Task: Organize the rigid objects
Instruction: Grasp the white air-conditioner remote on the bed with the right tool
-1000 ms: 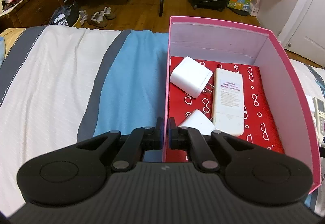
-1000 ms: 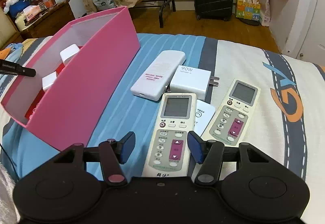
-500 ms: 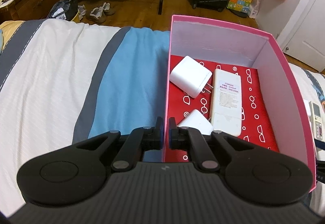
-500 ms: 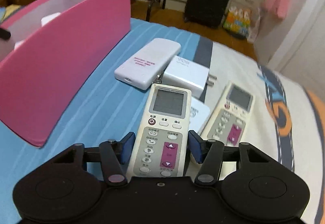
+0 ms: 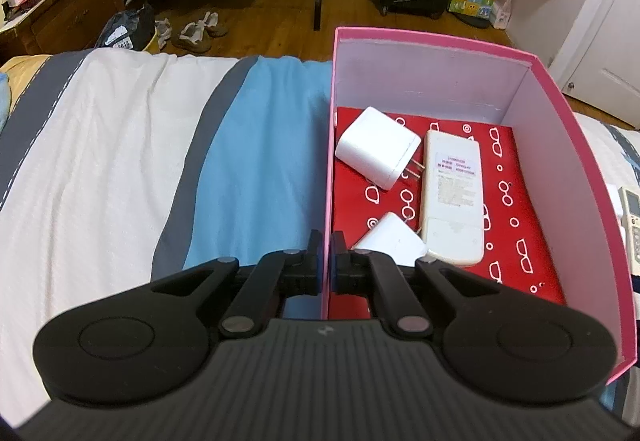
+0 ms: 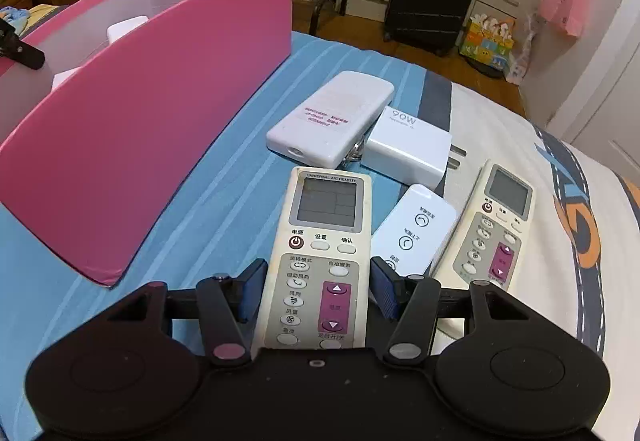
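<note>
since the earlier frame the right gripper (image 6: 318, 291) has dropped lower and closer over the bed, so that the near remote control (image 6: 320, 253) now lies between its blue pads, whereas before it lay just ahead of them; the left gripper (image 5: 326, 267) has kept its place. the right gripper's jaws stand partly apart, one pad on each long side of the near remote control; a narrow gap shows on each side, so the pads do not press on it. this remote lies face up on the blue striped bedcover (image 6: 208, 209), just beside the pink box (image 6: 160, 113). beyond it lie a face-down remote (image 6: 332, 119), a white 90w charger (image 6: 408, 147), a small white remote (image 6: 412, 229) and a second face-up remote (image 6: 494, 225), grouped close together. the left gripper is clamped on the near left wall of the pink box (image 5: 560, 129), one finger outside and one inside. inside the box, on its red patterned floor, rest a white charger (image 5: 378, 149), a second white charger (image 5: 390, 243) near the inner finger, and a face-down white remote (image 5: 452, 197).
</note>
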The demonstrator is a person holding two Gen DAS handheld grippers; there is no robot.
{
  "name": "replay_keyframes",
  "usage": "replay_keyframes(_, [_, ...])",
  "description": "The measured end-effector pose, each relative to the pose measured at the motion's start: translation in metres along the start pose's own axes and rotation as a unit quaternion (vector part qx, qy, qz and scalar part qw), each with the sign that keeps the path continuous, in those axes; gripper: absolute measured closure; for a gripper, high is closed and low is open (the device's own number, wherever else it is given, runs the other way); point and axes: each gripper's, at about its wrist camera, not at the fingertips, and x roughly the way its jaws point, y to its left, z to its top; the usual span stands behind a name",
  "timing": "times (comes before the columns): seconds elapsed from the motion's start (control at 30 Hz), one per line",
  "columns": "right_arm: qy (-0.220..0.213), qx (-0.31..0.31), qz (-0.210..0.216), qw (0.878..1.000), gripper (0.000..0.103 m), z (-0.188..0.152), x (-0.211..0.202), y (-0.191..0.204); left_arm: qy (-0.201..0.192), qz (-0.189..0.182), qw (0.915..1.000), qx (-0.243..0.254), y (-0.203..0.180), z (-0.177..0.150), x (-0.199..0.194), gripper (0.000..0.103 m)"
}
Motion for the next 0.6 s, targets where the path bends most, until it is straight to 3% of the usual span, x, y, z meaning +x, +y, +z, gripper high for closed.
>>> replay_keyframes(0.17, [-0.015,0.011,-0.014,1.000,0.044,-0.008,-0.015,0.003,-0.007,-0.002,0.9999,-0.011,0.003,0.000,-0.004,0.099])
replay_keyframes(0.33, [-0.023,0.106,-0.001,0.994,0.044,-0.017,-0.034,-0.010,-0.015,-0.006,0.9998,-0.011,0.004,0.000,-0.006,0.100])
replay_keyframes(0.53, [-0.029,0.112,0.018,0.993,0.044,-0.024,-0.049,0.000,-0.018,-0.008,0.9998,-0.008,0.003,0.000,-0.008,0.100])
replay_keyframes(0.6, [-0.021,0.112,0.042,0.993,0.044,-0.025,-0.048,0.003,-0.017,-0.012,0.9997,-0.013,0.005,0.000,-0.009,0.100])
